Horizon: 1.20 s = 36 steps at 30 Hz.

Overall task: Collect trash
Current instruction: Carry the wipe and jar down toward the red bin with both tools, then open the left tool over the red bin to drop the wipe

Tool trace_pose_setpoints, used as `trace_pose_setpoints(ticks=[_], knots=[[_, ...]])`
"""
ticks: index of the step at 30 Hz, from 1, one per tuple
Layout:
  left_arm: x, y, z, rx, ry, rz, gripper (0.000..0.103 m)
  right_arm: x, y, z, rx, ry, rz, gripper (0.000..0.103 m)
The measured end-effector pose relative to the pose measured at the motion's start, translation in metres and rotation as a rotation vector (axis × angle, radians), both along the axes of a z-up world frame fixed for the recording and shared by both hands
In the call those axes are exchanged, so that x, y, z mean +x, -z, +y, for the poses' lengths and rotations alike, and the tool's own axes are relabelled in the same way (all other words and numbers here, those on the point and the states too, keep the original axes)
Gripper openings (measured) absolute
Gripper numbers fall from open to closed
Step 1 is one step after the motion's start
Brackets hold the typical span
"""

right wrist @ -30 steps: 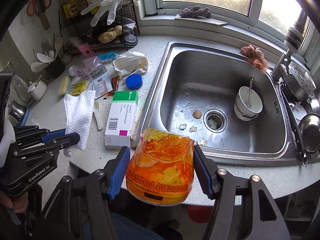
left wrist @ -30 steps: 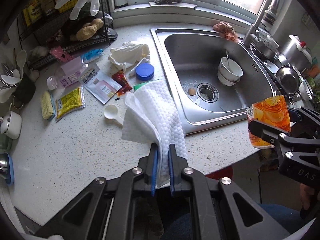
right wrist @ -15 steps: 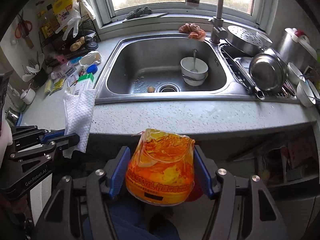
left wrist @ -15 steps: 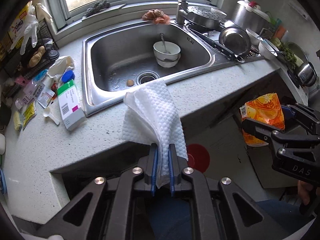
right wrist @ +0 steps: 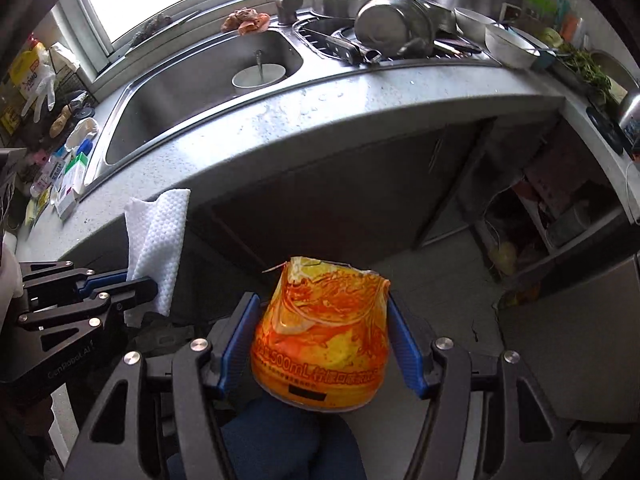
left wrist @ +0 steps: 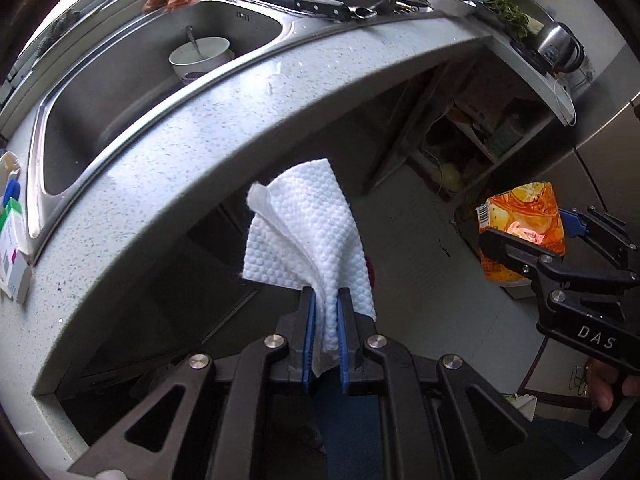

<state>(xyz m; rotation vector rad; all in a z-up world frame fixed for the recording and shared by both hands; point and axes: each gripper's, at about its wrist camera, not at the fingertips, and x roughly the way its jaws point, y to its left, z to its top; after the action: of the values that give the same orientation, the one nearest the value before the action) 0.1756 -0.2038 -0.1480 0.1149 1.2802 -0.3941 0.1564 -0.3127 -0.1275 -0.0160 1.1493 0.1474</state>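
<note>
My left gripper [left wrist: 326, 304] is shut on a white embossed paper towel [left wrist: 308, 240], which stands up from the blue pads and hangs in the air in front of the counter edge. In the right wrist view the same paper towel [right wrist: 158, 240] and left gripper [right wrist: 136, 282] sit at the left. My right gripper [right wrist: 320, 340] is shut on an orange plastic wrapper [right wrist: 322, 336] with printed text, held between its blue pads over the floor. The left wrist view shows that orange wrapper [left wrist: 522, 232] at the right, in the right gripper [left wrist: 528, 236].
A grey speckled counter [right wrist: 340, 120] with a steel sink [right wrist: 192, 88] holding a white bowl [right wrist: 259, 76] runs across above. Pans and a knife lie on the drainer [right wrist: 392, 32]. Boxes and packets [right wrist: 68, 184] sit at the counter's left. Dark cabinets and open shelves [right wrist: 560, 208] stand below.
Both grippers have swung away from the counter and lower, toward the floor on the right, rolling as they went. The towel and the wrapper stay gripped.
</note>
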Motion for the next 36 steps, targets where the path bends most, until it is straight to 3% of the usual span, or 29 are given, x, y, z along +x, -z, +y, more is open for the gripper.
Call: trace_pose_setpoints(ticks=[7,15,21,27,31,35,36], knots=[[0.017,0.108,-0.025,-0.004,0.080,0.111,0.009,0.014,0.080,-0.019,-0.027,0.079,0.075,0.060],[0.035,0.252,-0.055,-0.007,0.122,0.195,0.009,0.036,0.220,-0.036,-0.031,0.137,0.177,0.060],[0.047,0.325,-0.072,-0.018,0.135,0.207,0.010,0.049,0.304,-0.055,0.019,0.160,0.209,0.060],[0.053,0.370,-0.088,-0.025,0.147,0.238,0.013,0.051,0.352,-0.083,0.031,0.169,0.235,0.060],[0.049,0.372,-0.092,0.039,0.170,0.176,0.014,0.049,0.356,-0.092,0.037,0.169,0.237,0.060],[0.055,0.375,-0.092,0.012,0.155,0.213,0.014,0.045,0.348,-0.088,0.032,0.174,0.234,0.060],[0.055,0.374,-0.092,0.007,0.154,0.224,0.018,0.044,0.347,-0.088,0.032,0.172,0.234,0.060]])
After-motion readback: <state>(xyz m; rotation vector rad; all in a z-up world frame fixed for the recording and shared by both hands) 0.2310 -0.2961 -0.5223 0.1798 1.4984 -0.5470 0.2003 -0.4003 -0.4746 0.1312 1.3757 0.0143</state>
